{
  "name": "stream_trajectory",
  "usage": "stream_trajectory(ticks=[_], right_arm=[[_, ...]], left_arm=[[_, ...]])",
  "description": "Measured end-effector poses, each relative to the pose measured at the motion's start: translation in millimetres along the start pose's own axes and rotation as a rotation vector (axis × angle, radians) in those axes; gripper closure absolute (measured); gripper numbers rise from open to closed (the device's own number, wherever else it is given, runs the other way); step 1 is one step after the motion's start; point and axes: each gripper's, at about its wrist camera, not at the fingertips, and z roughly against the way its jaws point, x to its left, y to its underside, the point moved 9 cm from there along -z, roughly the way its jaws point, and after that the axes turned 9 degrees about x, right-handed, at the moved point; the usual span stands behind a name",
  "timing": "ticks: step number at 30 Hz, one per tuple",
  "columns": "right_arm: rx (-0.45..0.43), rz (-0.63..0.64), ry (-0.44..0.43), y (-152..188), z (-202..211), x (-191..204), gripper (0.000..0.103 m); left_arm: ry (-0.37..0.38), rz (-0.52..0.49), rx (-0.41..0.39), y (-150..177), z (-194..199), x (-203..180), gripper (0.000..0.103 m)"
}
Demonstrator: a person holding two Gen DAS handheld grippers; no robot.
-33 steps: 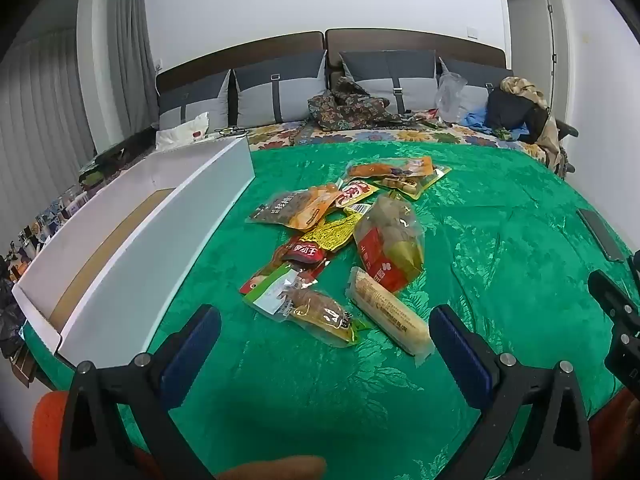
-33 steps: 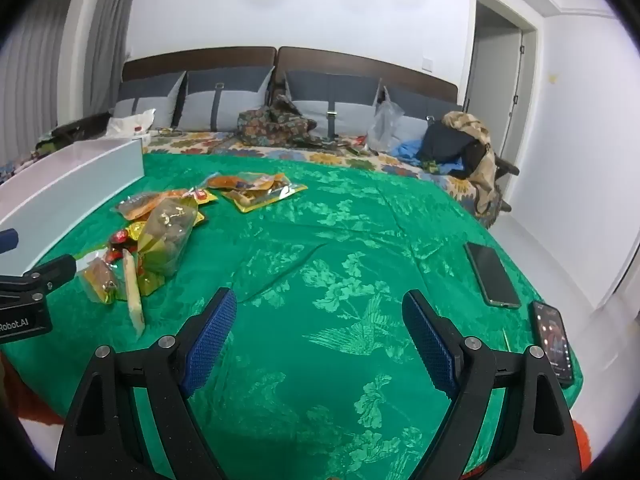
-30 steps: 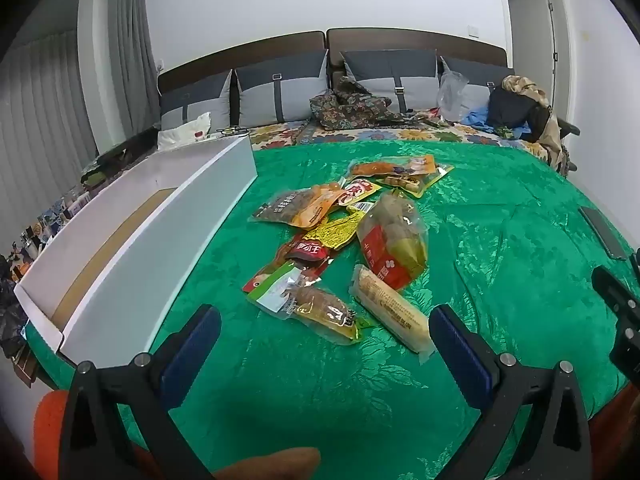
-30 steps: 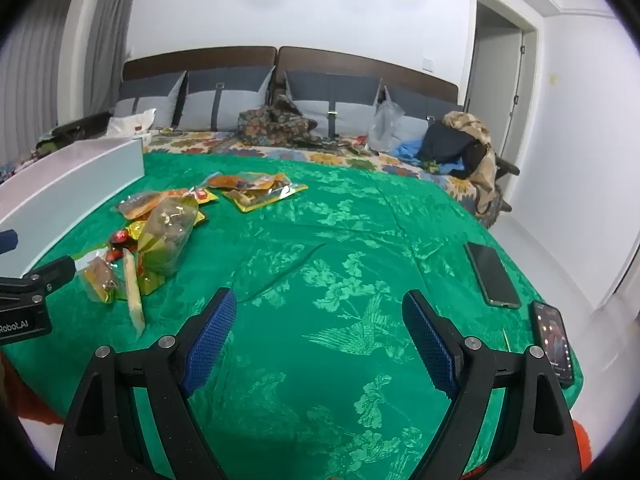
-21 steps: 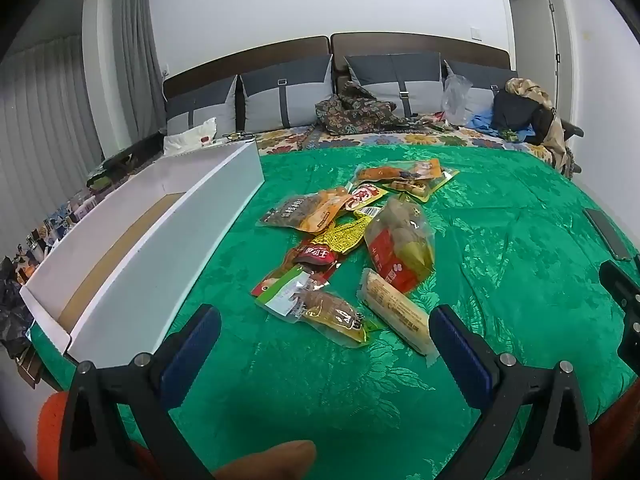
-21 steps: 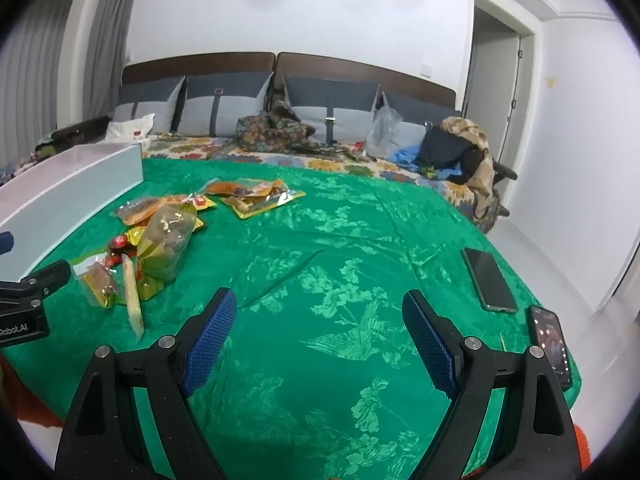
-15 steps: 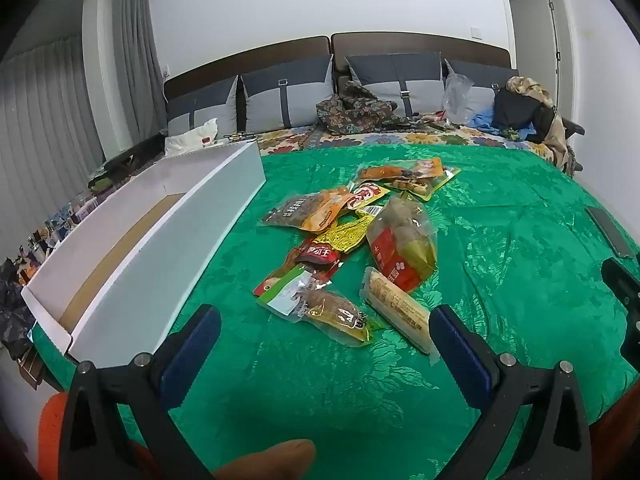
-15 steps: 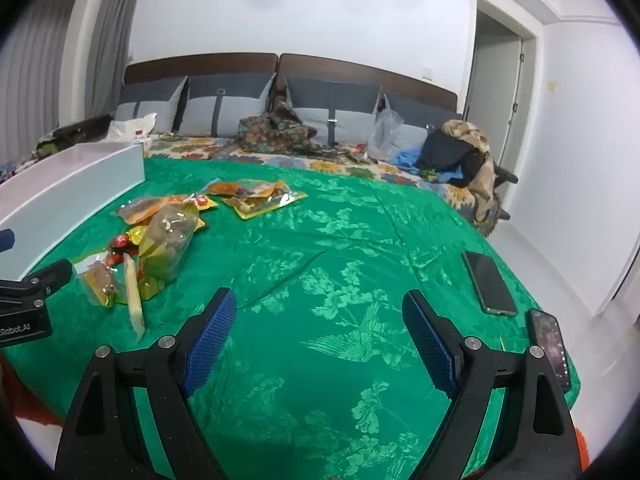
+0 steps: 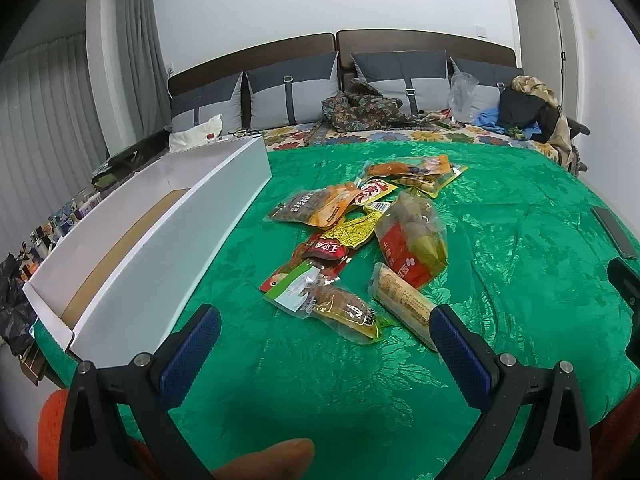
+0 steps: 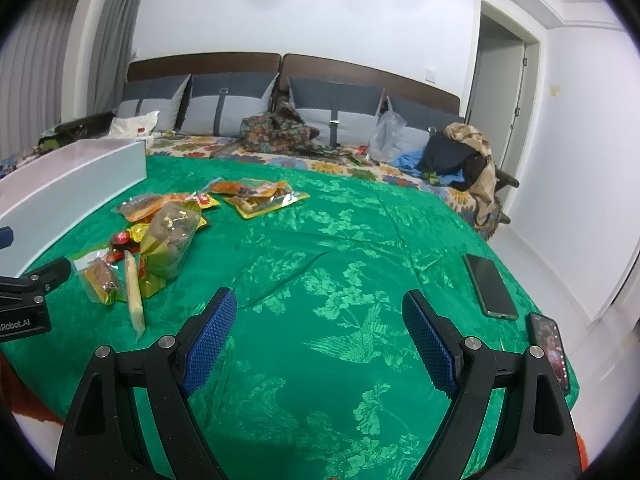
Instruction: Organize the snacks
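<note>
A green bedspread [image 10: 360, 264] with a leaf and bird pattern covers the bed. Grey pillows [image 9: 292, 92] lean against a brown headboard [image 9: 256, 46]. A floral cloth heap [image 9: 360, 110] lies before them, near a clear plastic bag [image 10: 386, 136]. Dark clothes and a tan garment [image 10: 468, 152] pile at the far right corner. Two phones [image 10: 490, 286] [image 10: 550, 346] lie near the bedspread's right edge. Grey curtains [image 9: 44, 120] hang at left, and a doorway [image 10: 500, 108] opens at right

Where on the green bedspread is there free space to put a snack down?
Free: the wide patch between the snack pile and the two phones, and the white box. Crowded: the pile itself, beside the box.
</note>
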Motion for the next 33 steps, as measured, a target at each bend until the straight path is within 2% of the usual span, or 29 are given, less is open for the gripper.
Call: stream_trajectory(ticks=[33], right_arm=[[-0.003, 0.004, -0.001, 0.6, -0.7, 0.8, 0.016]], left_arm=[[-0.009, 0.002, 0.007, 3.3, -2.7, 4.7, 0.0]])
